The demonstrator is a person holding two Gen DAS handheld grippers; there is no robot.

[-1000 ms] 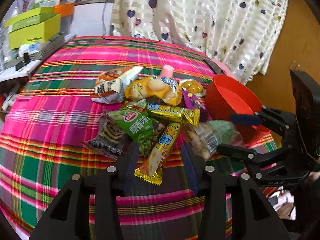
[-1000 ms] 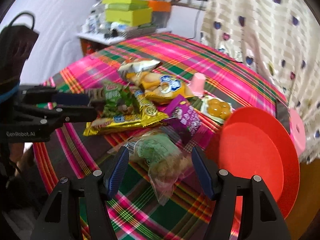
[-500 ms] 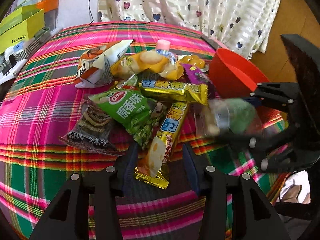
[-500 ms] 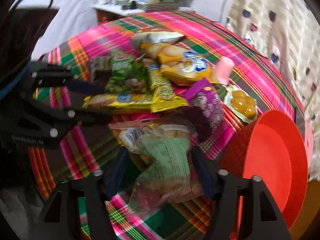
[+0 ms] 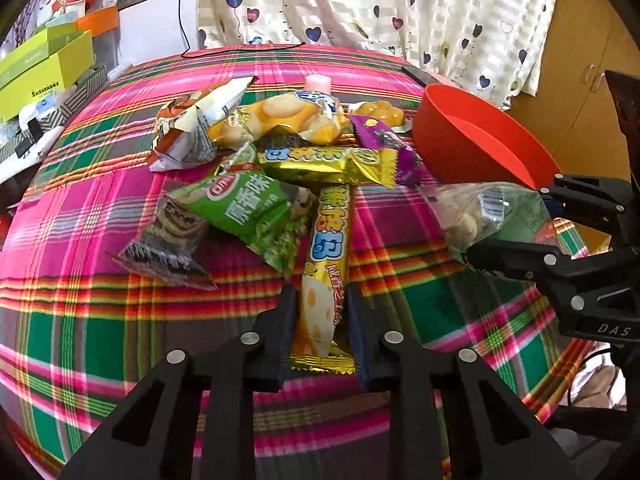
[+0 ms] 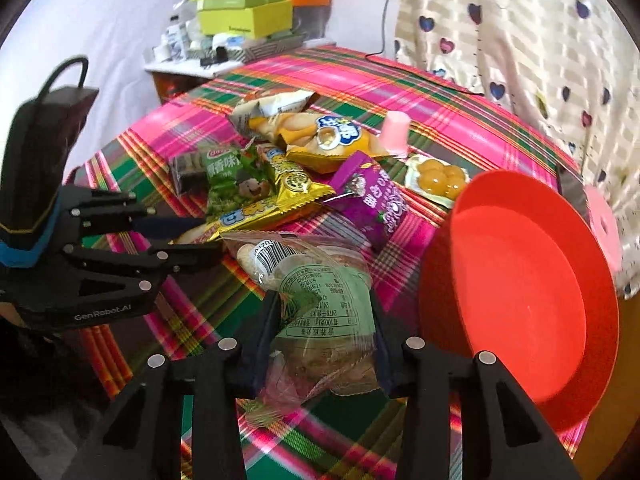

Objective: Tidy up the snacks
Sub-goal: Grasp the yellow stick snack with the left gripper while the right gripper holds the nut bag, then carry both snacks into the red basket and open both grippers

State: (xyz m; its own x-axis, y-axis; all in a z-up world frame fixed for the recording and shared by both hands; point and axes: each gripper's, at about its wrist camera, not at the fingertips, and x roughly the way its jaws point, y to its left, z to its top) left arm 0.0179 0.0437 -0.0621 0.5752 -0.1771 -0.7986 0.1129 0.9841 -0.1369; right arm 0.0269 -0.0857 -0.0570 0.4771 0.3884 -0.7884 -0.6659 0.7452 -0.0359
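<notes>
A round table (image 5: 100, 208) under a pink, green and orange plaid cloth carries the snacks; behind it hangs a cream curtain (image 5: 380, 12) printed with hearts, and to the far left a side shelf holds yellow-green boxes (image 5: 44, 68), one lettered "SUISHONGNX" as far as the small print can be read. A red bowl (image 6: 520, 280) sits at the table's right edge. The snack pile lies at the table's centre: a green pack (image 5: 248, 208) with Chinese characters, a dark wrapped biscuit pack (image 5: 168, 240) at its left, a white and orange bag (image 5: 192, 128) and a yellow bag (image 5: 288, 120) on the far side, a purple pack (image 6: 368, 200), a tray of yellow balls (image 6: 436, 176) and a pink cup (image 6: 394, 136) beyond them. The left gripper (image 5: 322, 320) is clamped tight on the near end of a long gold bar (image 5: 326, 264) printed with blue characters; the bar's far end is tucked under a second gold bar (image 5: 332, 164) lying crosswise. The right gripper (image 6: 324, 328) has its jaws closing on a clear bag (image 6: 320, 300) with a green label and barcode, pads pressing both sides, near the table's front edge just left of the bowl. The gripper bodies read "GenRobot.AI" and "DAS".
</notes>
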